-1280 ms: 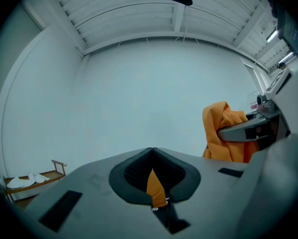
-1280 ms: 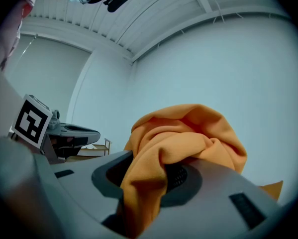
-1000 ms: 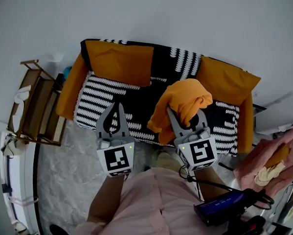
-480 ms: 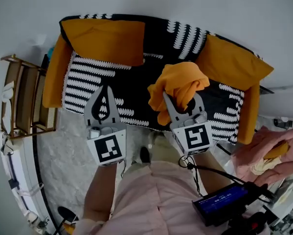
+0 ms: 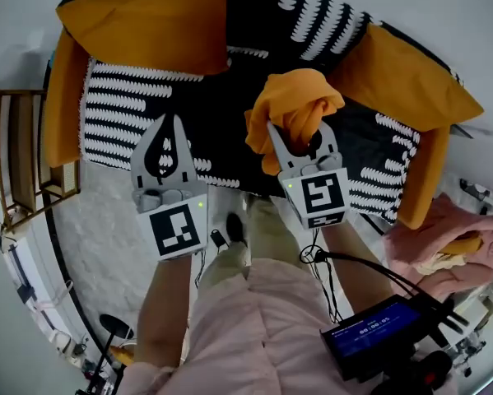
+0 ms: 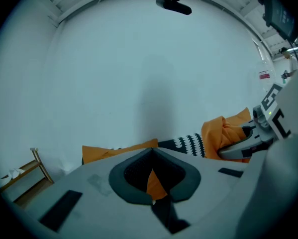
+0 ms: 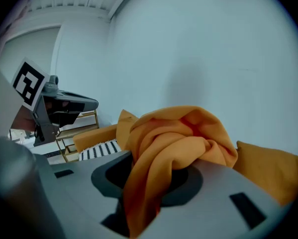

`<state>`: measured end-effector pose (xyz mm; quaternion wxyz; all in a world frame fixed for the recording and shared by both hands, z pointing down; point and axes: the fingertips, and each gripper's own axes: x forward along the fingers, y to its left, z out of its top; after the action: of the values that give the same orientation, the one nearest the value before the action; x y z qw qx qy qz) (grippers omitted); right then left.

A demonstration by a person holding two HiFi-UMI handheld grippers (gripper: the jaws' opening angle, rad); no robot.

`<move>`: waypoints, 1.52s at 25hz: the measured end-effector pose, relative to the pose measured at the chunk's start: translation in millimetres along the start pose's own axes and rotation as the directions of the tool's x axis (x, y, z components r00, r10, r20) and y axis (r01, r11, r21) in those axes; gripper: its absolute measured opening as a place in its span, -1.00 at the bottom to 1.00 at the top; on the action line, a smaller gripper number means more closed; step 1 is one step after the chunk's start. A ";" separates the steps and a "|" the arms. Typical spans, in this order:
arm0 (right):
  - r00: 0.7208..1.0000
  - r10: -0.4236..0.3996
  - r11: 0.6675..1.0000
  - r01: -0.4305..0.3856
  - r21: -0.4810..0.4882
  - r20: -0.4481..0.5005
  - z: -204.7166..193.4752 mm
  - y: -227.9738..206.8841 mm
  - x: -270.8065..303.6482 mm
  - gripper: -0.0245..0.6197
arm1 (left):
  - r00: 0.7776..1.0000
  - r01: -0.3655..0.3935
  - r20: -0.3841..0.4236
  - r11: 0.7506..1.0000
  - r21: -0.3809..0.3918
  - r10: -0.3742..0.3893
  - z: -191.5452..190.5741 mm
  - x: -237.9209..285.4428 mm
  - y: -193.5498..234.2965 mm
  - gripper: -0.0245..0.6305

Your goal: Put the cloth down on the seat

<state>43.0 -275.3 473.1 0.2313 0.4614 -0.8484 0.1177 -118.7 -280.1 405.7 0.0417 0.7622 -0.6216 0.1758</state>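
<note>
An orange cloth (image 5: 294, 109) hangs bunched in my right gripper (image 5: 298, 132), which is shut on it above the sofa seat (image 5: 221, 151). In the right gripper view the cloth (image 7: 173, 148) spills over the jaws and hides their tips. The seat is black with white patterned stripes, between orange armrests. My left gripper (image 5: 167, 134) is shut with nothing in it, held over the seat's front left part. In the left gripper view its jaws meet at the tip (image 6: 151, 153), and the right gripper with the cloth (image 6: 226, 136) shows at the right.
An orange cushion (image 5: 143, 27) leans at the sofa's back left, another (image 5: 411, 76) at the right. A wooden shelf rack (image 5: 16, 159) stands left of the sofa. Pink fabric (image 5: 444, 245) lies at the right. A device with a lit screen (image 5: 378, 336) sits near my waist.
Both grippers and the cloth have come closer over the sofa, which has shifted up in the head view. The cloth stays held in the right gripper.
</note>
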 end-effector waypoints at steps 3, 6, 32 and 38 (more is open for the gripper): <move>0.999 0.006 1.000 -0.006 0.003 -0.045 -8.7 1.2 20.2 -0.49 | 1.000 0.013 -0.016 1.000 -0.002 -0.013 -4.0 10.2 5.0 -0.89; 0.996 0.010 1.000 -0.009 0.017 -0.089 -27.8 -5.8 38.8 -0.49 | 0.997 0.037 -0.062 0.999 0.002 -0.037 -22.4 28.7 -2.3 -0.89; 0.961 0.047 0.998 -0.033 0.056 -0.273 -158.4 -64.3 166.2 -0.46 | 0.981 0.109 -0.165 0.994 0.008 -0.106 -128.6 139.7 -30.3 -0.89; 0.922 0.103 0.993 -0.071 0.098 -0.374 -175.3 -52.5 183.1 -0.11 | 0.980 0.107 -0.169 0.994 0.018 -0.102 -127.1 141.9 -18.5 -0.89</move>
<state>51.1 -364.9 715.8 0.3659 0.4010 -0.8018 0.2497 -104.9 -372.5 572.8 0.0927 0.7767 -0.5727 0.2452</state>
